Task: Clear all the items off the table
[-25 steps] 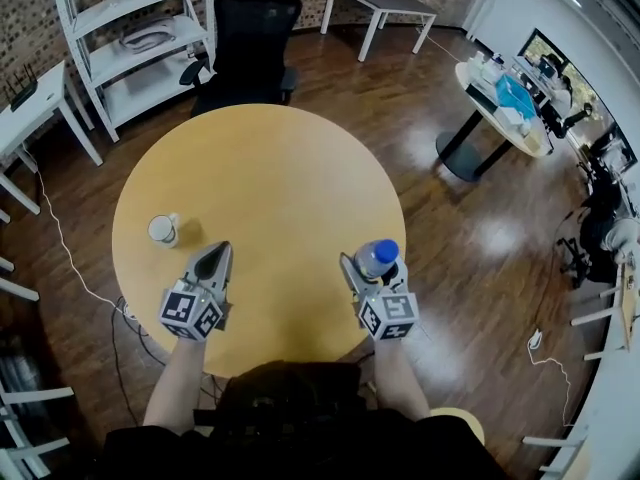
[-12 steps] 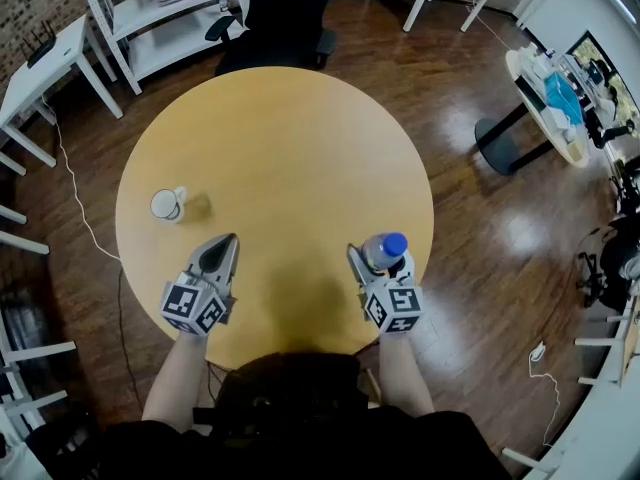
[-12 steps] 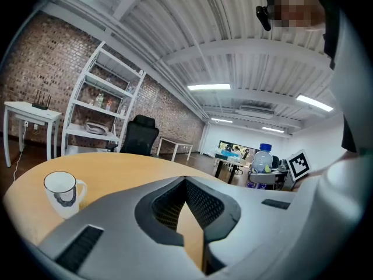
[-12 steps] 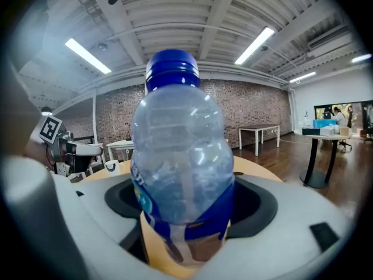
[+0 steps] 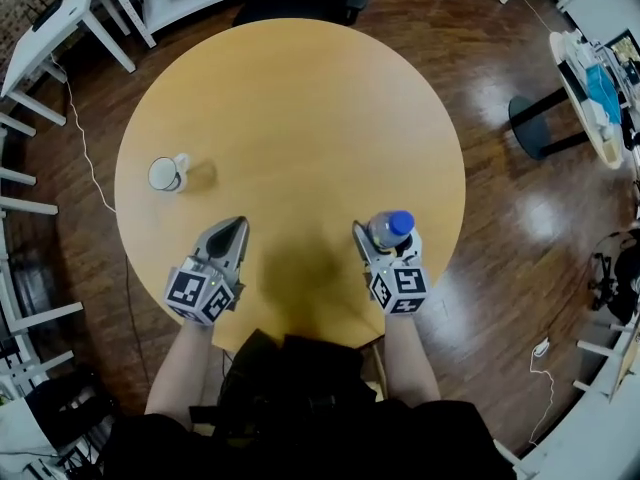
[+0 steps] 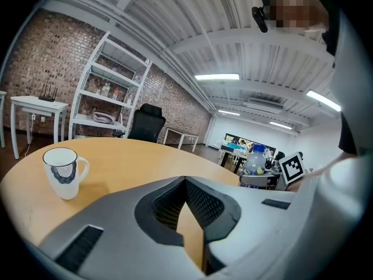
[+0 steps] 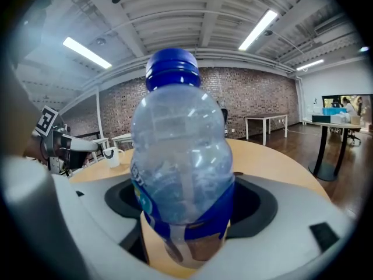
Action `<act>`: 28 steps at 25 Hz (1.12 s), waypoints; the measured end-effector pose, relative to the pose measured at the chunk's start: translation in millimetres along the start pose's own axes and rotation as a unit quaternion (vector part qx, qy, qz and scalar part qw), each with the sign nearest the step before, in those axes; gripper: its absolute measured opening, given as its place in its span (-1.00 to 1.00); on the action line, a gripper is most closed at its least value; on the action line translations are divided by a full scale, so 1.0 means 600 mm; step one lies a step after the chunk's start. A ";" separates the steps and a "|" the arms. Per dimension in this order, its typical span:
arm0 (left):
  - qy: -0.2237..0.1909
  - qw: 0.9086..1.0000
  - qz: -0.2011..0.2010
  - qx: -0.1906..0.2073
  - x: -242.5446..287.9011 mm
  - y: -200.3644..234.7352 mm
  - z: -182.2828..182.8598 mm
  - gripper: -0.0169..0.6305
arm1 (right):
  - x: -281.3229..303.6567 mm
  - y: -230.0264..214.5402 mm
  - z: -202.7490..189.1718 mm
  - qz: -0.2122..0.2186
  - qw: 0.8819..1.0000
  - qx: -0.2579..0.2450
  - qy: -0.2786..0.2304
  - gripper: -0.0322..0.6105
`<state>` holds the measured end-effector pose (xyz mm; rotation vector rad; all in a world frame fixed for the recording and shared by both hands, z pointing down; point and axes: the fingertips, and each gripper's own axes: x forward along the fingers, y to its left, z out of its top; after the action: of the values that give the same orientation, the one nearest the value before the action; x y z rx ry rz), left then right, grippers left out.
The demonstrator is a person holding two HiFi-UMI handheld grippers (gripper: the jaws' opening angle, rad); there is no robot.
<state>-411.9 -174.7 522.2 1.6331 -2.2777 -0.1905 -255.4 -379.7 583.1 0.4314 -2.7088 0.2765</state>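
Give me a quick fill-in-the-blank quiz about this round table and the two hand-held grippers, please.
1. The right gripper has its jaws closed on a clear bottle with a ____ cap.
2. The left gripper, jaws shut, holds ____.
3. The mug on the table stands nearer the ____ gripper.
Missing words: blue; nothing; left.

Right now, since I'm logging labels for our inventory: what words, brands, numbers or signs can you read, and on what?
No word or number can be read anywhere.
On the bottle: the print on the blue label is too blurred to read.
On the mug: a dark band pattern, no text.
On the marker cubes: black-and-white square codes only, no letters.
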 end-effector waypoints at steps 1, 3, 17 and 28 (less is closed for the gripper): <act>0.001 1.000 0.004 -0.003 0.001 0.002 -0.003 -0.95 | 0.006 -0.001 -0.002 0.003 1.000 0.001 0.000 0.33; 0.004 1.000 0.013 -0.006 0.000 0.007 -0.010 -0.95 | 0.018 0.002 -0.004 0.008 1.000 0.000 -0.002 0.33; 0.013 0.999 0.040 -0.022 -0.009 0.025 -0.040 -0.95 | 0.066 0.026 0.003 0.033 0.999 -0.026 -0.029 0.33; 0.002 0.998 0.049 -0.027 -0.023 0.037 -0.037 -0.95 | 0.064 0.028 -0.005 0.036 0.999 -0.018 -0.026 0.37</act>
<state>-420.1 -152.7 546.7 1.4892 -2.3238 -0.2235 -293.8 -373.1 599.1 0.3369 -2.7790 0.2385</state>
